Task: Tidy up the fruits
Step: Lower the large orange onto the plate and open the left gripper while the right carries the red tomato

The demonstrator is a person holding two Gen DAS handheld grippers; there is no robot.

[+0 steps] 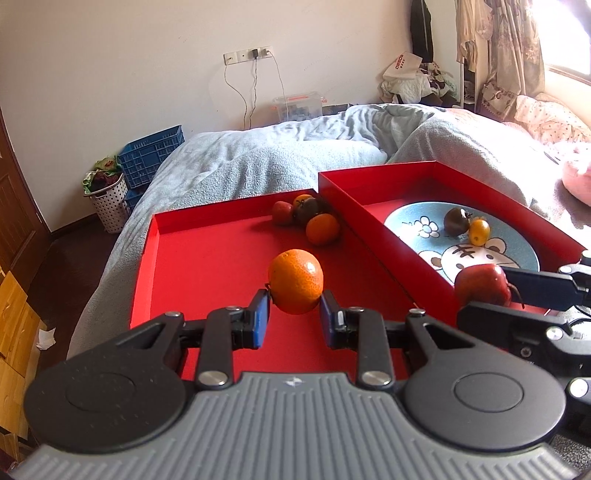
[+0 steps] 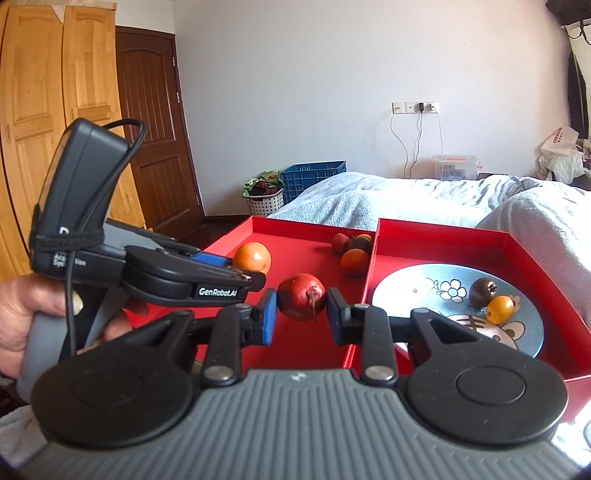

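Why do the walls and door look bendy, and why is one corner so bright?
Left wrist view: sunlight from the window washes the top right corner white, and the orange stays sharp while the grey gripper body at the bottom blurs. Right wrist view: the fisheye lens curves the brown door and the wooden wardrobe; the corners go dark.

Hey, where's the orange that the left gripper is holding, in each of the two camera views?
Left wrist view: the orange sits centre frame, pinched in the left gripper.
Right wrist view: it is left of centre, at the tip of the left gripper, over the left red tray.
Shared landmark: the blue cartoon plate in the right tray.
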